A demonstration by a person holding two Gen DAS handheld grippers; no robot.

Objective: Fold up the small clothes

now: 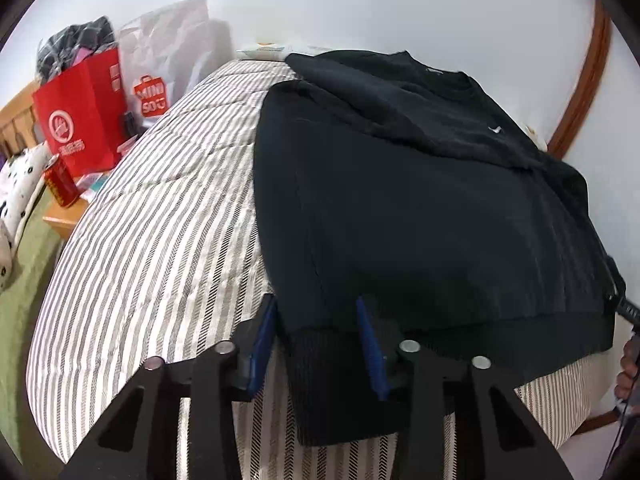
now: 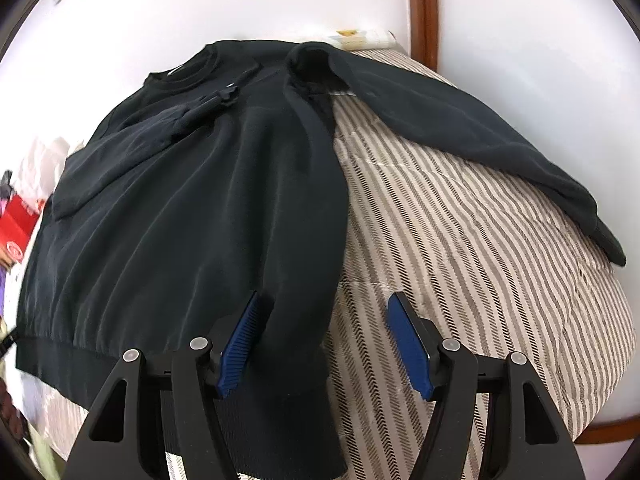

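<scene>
A black sweatshirt [image 1: 420, 208] lies flat on the striped bed cover [image 1: 152, 240], collar far from me, one sleeve folded across its chest. Its ribbed hem hangs over the near bed edge. My left gripper [image 1: 316, 328] is open, its blue pads on either side of the hem's left corner [image 1: 320, 360]. In the right wrist view the sweatshirt [image 2: 192, 216] fills the left half, and its other sleeve [image 2: 480, 132] stretches out to the right. My right gripper [image 2: 324, 332] is open around the hem's right corner [image 2: 296, 360].
A red paper bag [image 1: 84, 120], a white shopping bag [image 1: 164, 64] and a red can [image 1: 60, 180] stand on a wooden bedside table at the left. A white wall with a brown wooden frame [image 1: 588, 80] lies behind the bed. Bare striped cover [image 2: 480, 280] spreads to the right.
</scene>
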